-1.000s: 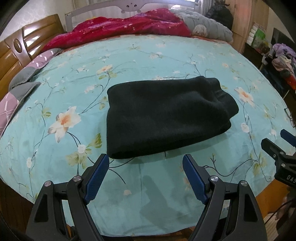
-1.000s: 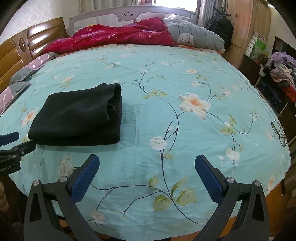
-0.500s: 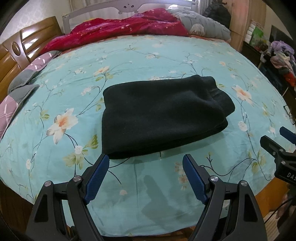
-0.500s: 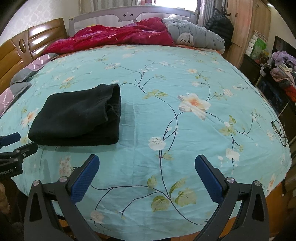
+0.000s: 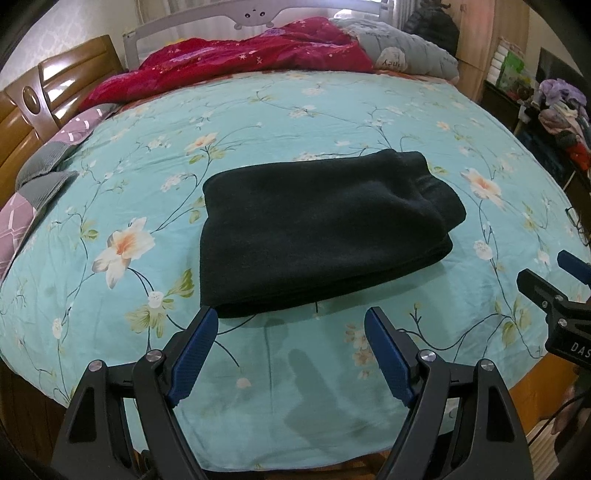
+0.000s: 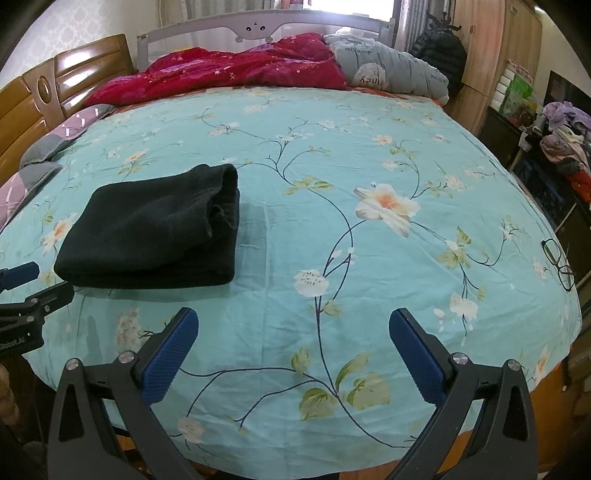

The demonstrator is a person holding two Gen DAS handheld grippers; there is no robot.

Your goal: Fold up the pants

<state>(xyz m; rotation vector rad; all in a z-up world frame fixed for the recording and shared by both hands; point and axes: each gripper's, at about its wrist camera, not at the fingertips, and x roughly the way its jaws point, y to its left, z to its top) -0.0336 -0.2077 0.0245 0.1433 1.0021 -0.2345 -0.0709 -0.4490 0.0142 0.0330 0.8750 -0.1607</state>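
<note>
Both tongs have backed slightly off the folded black pants [image 5: 317, 236], which lie near the bed's [image 5: 332, 110] front edge; left tongs [image 5: 290, 328] and right tongs [image 6: 291, 328] gape empty, so only light squaring of edges seems needed.

A bed [image 6: 369, 155] with a turquoise floral sheet fills the room. At its far side, a grey rail [image 6: 258, 26] under a bright window; left of it a wooden headboard [image 6: 66, 85], right a wooden wardrobe [image 6: 498, 55].

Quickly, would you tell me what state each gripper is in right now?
Left gripper: open, holding nothing.
Right gripper: open, holding nothing.
</note>
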